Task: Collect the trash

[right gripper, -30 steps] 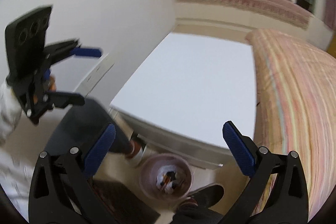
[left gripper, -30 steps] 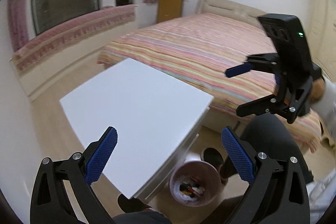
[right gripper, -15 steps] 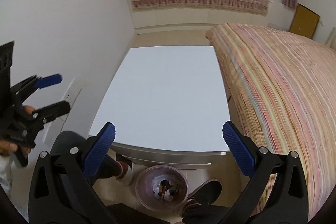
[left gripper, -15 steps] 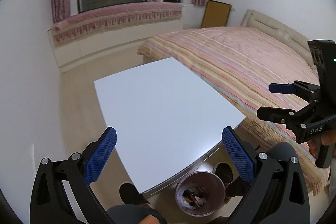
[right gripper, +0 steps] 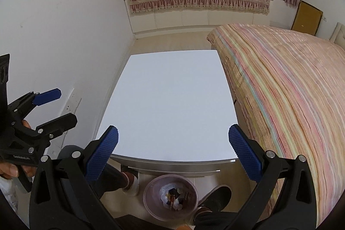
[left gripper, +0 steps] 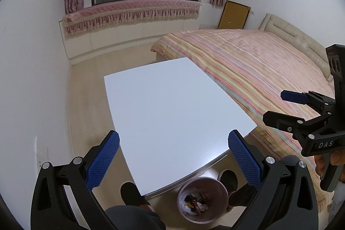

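The left gripper [left gripper: 173,154] is held above the near edge of the white rectangular table [left gripper: 172,113], its blue-padded fingers [left gripper: 103,160] spread wide with nothing between them. The right gripper [right gripper: 173,154] is likewise spread wide and empty. The translucent pink waste bin [right gripper: 151,193] stands on the floor below the table's near edge, with mixed trash [right gripper: 173,197] inside. A striped bed [right gripper: 291,100] lies just beside the table.

Smooth matt white tabletop [right gripper: 172,100]. Beside it, striped woven cloth bed cover [right gripper: 291,89]. Below its near edge, translucent pinkish plastic bin [right gripper: 151,195] with crumpled paper trash [right gripper: 172,197]. Rough dimpled blue rubber pads [left gripper: 103,158] on matt black plastic.
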Tool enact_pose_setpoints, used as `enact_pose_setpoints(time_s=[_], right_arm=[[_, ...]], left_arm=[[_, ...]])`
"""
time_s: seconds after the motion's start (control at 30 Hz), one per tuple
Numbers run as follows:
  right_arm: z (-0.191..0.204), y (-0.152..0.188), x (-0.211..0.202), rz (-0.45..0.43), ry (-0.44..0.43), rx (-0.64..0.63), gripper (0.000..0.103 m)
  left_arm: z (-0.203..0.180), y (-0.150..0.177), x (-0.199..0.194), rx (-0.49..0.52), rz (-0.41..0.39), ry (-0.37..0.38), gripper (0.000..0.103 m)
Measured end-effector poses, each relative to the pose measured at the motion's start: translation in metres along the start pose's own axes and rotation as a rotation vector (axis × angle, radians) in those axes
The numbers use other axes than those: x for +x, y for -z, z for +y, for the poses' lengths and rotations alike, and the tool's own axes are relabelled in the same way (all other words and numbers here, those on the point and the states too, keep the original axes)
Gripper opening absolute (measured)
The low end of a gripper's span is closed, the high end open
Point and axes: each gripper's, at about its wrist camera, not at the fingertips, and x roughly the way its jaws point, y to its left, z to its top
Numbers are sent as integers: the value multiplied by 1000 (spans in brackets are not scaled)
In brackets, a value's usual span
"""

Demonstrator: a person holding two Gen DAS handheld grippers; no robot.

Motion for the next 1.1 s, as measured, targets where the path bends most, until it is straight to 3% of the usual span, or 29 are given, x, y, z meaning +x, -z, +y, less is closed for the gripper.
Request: enact_pose_setpoints(time_s=[0.4, 1.1], right_arm=[[2, -2, 1, -4, 1, -7, 100], [6, -2, 0, -2, 10, -15, 100]], left_arm=[[3, -1, 1, -24, 14, -81, 97], [6, -2, -5, -41, 4, -90, 97]])
